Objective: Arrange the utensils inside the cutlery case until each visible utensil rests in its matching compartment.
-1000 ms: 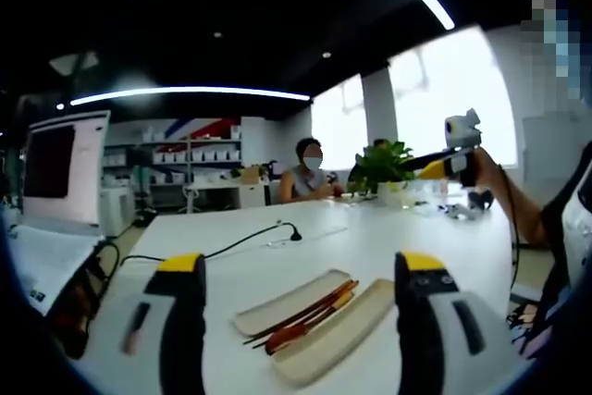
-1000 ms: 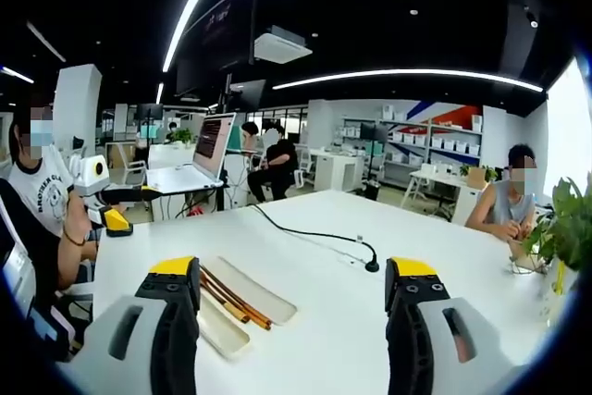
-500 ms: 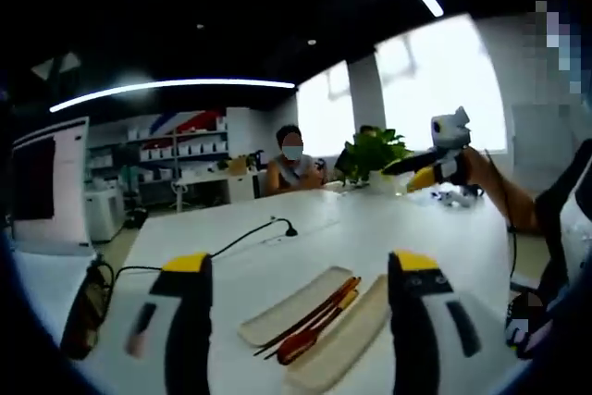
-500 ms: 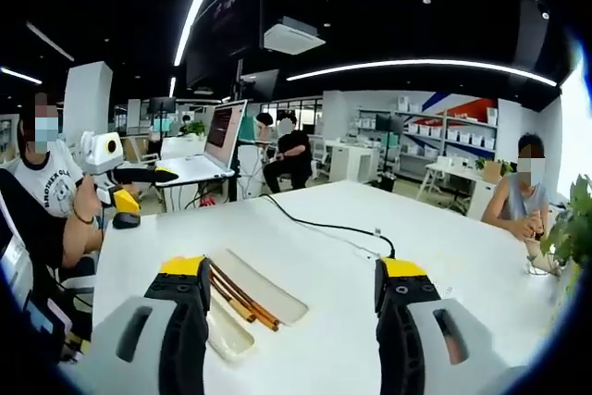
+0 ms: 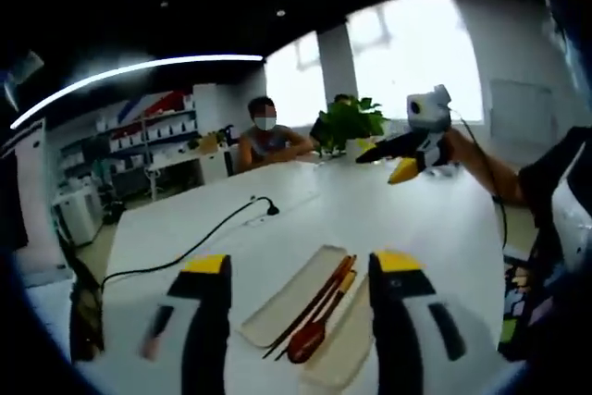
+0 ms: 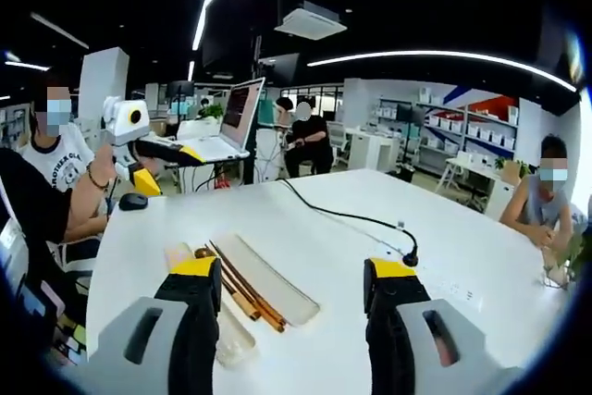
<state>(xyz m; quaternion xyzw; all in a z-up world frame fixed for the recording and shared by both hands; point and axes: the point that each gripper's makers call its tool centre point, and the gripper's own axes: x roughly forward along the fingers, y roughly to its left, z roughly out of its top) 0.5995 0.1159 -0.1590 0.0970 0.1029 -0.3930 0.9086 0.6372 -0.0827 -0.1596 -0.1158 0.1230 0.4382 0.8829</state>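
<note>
Beige, the open case (image 5: 305, 302) lies on the white table (image 5: 277, 228) as two long trays side by side, with the utensils (image 5: 314, 326) resting along the seam between them rather than down in a compartment, so I judge the sorting is not yet done. In the left gripper view I have my left gripper (image 5: 301, 316) low and near, its jaws parted wide on either side of the case and holding nothing, which lines me up for a pick. My right gripper (image 6: 282, 312) is likewise spread and empty, with the case (image 6: 268, 289) between its jaws and the chopsticks (image 6: 245, 289) crossing it.

I make out a reddish spoon bowl at the near end in the left gripper view, but the left jaw covers part of one tray, and blur stops me counting the sticks or reading any compartment shapes. A black cable (image 6: 347, 215) runs across the far table.
</note>
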